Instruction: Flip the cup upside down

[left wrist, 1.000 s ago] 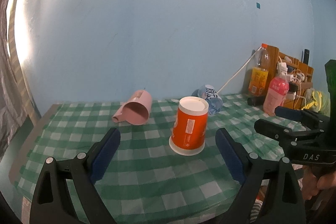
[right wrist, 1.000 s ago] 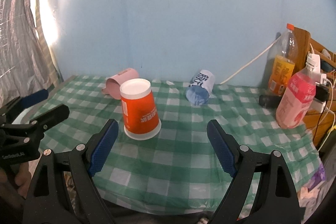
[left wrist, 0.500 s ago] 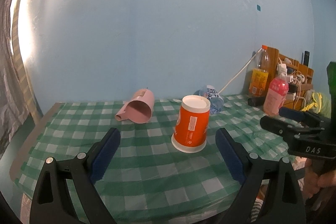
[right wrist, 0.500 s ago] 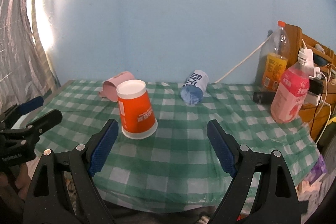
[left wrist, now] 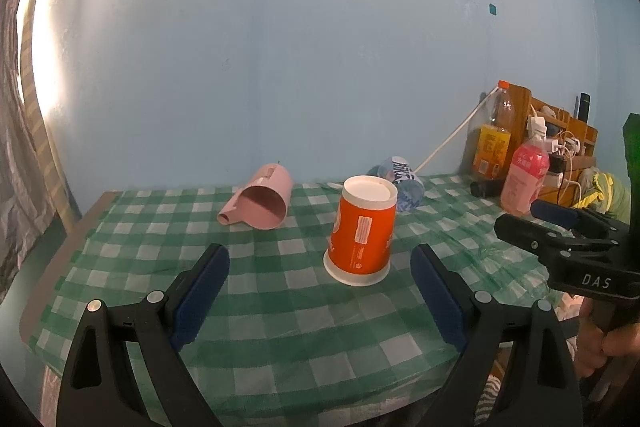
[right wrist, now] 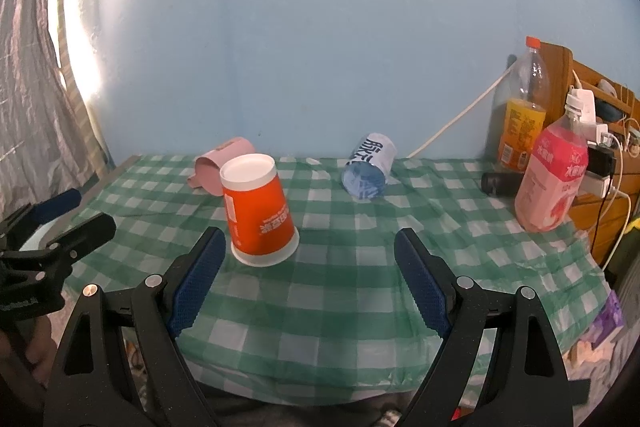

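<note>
Both grippers hang spread wide and empty at the near edge of the table: the left gripper [left wrist: 320,291] has its blue pads apart with nothing between them, and the right gripper [right wrist: 306,279] is likewise gaping and holds nothing. Neither touches any cup.

Just beyond the fingers stands the orange cup [left wrist: 362,229], mouth down on the green checked tablecloth [left wrist: 280,311], its white base facing up. It sits a little right of centre in the left wrist view and to the left in the right wrist view, so it lies between the two tools. By the look of it, this cup is already inverted.

Further back, the pink cup [left wrist: 262,197] lies on its side to the far left with its mouth toward the camera, and the blue-and-white cup [right wrist: 370,167] lies on its side near the wall. At the far right stand an orange drink bottle [right wrist: 524,119] and a pink bottle [right wrist: 554,179].

Risks, as I judge them: a reach for either lying cup passes close to the orange one, and a finger could clip and topple it. Lying cups may roll away when pinched, and thin walls may crush.
</note>
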Motion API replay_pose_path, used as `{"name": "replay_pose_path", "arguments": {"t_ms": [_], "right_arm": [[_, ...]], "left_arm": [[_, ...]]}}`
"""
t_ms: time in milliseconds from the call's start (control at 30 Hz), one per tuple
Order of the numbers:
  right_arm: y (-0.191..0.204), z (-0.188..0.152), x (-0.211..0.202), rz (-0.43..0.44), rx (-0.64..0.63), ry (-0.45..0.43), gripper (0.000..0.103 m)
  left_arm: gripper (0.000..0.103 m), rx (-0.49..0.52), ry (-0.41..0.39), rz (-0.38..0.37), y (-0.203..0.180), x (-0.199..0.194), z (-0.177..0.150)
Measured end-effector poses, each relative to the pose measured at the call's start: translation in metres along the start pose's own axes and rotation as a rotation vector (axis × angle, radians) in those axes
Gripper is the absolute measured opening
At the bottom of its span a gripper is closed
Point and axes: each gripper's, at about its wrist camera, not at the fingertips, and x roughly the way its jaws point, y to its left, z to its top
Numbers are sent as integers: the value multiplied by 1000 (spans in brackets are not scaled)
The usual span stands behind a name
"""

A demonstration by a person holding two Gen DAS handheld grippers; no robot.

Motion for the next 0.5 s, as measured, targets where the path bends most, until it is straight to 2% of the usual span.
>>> {"name": "replay_pose_path", "arguments": {"t_ms": [500], "right_arm": [[-1,-1,4,-3,1,13,86]], "left_arm": [[93,-12,16,-2,4,-1,1]]}}
